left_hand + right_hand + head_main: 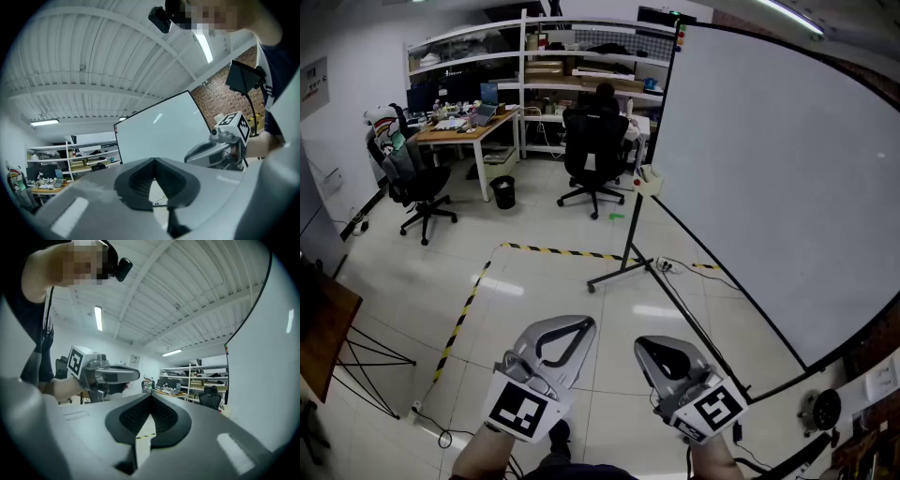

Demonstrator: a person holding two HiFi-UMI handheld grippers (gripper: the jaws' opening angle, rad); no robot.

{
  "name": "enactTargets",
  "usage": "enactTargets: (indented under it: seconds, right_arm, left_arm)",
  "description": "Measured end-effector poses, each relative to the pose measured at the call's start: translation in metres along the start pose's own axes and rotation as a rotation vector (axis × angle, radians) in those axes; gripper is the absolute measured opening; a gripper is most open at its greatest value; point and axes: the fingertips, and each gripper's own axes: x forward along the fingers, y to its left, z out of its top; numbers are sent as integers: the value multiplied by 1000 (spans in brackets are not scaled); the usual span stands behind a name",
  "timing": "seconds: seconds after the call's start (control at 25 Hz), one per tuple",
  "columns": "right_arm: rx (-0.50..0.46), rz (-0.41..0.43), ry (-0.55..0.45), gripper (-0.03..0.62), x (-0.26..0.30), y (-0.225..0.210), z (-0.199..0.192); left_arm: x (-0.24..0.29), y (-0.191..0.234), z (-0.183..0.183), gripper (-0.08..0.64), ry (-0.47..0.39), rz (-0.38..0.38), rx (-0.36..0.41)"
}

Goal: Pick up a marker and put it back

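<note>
L tongs (581,326) & R tongs (645,345) side by side, whiteboard (769,169) on R, desk (469,132) far back

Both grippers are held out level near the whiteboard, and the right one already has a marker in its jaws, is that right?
Not quite. The right gripper holds no marker: its jaws are together with nothing between them, as the right gripper view shows. It and the left gripper are indeed held level near the whiteboard.

Even fluorescent light (98,318); floor (502,286) glare; fisheye warp, dark corners.
</note>
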Motion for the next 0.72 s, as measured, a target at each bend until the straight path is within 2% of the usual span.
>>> enactTargets:
  seconds: [0.16,0.4,0.72]
  right_arm:
    - [-14,-8,20,0,63,-18,-9]
    - [-21,-53,10,0,138,-59,-11]
    - [-17,-88,26,0,192,-123,-24]
  left_arm:
    - [22,56,-34,5,13,-16,-38]
    - [59,133,-58,5,-19,-46,-29]
    - [121,184,-92,5,-8,-91,-64]
